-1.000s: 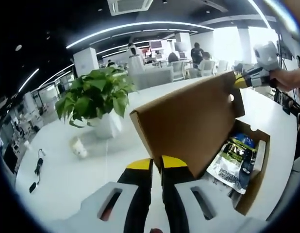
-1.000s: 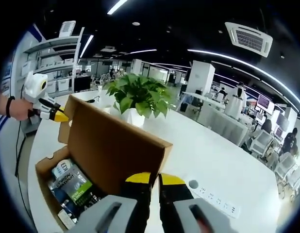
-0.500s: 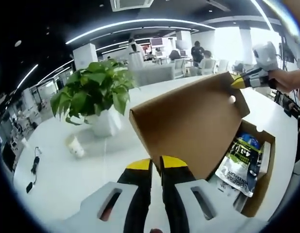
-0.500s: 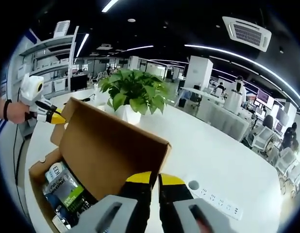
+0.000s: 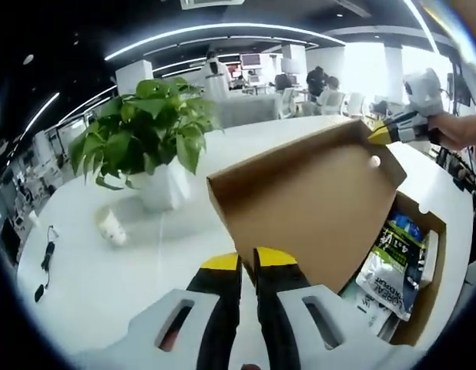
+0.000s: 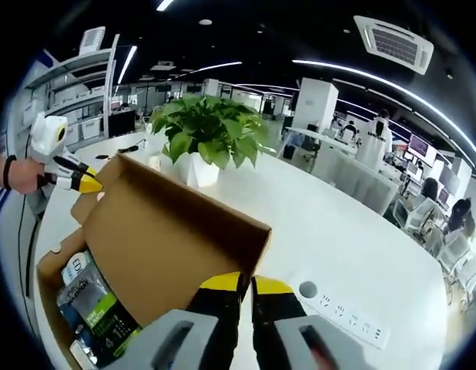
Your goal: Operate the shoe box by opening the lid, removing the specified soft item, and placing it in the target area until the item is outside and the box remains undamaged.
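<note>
Both grippers' fingers pinch the brown cardboard shoe-box lid (image 5: pixel 311 208) at its corners, left gripper (image 5: pixel 248 266), right gripper (image 6: pixel 247 289). Pushing it further back could crease the hinge; the soft packet (image 5: pixel 392 258) lies at four o'clock.

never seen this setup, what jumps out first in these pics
The raised brown lid of the box, pinched at opposite corners by the left gripper and the right gripper. Under it a glossy pouch lies in the box. Behind, a leafy plant stands on the white table.
</note>
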### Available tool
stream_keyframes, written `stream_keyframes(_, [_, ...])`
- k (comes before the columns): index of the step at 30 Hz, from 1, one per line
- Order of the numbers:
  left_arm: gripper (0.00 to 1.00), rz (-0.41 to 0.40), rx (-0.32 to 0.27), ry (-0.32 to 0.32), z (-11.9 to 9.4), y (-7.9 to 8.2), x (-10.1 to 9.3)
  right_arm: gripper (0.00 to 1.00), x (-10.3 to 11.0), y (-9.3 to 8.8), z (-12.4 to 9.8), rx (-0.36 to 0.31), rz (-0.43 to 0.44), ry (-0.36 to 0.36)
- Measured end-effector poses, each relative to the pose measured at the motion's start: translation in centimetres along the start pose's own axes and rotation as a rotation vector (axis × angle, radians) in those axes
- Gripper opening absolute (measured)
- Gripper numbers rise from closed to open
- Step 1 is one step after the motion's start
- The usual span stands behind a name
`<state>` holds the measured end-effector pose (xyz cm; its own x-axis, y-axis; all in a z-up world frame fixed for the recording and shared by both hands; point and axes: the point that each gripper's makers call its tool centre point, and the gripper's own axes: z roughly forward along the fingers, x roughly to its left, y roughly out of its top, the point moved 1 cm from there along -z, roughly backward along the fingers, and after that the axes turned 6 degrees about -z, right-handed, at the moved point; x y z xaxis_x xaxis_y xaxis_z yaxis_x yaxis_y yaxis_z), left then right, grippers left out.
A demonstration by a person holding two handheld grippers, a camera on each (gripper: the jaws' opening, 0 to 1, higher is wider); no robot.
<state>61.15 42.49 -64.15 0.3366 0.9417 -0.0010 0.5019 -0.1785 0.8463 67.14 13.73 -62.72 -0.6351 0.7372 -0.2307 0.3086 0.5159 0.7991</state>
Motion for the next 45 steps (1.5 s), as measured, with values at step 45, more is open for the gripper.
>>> stream_keyframes(45, [0.07, -0.052, 0.166, -0.002, 4.0, -3.6, 0.6, 0.0, 0.0, -4.5, 6.0, 0.184, 0.038, 0.048])
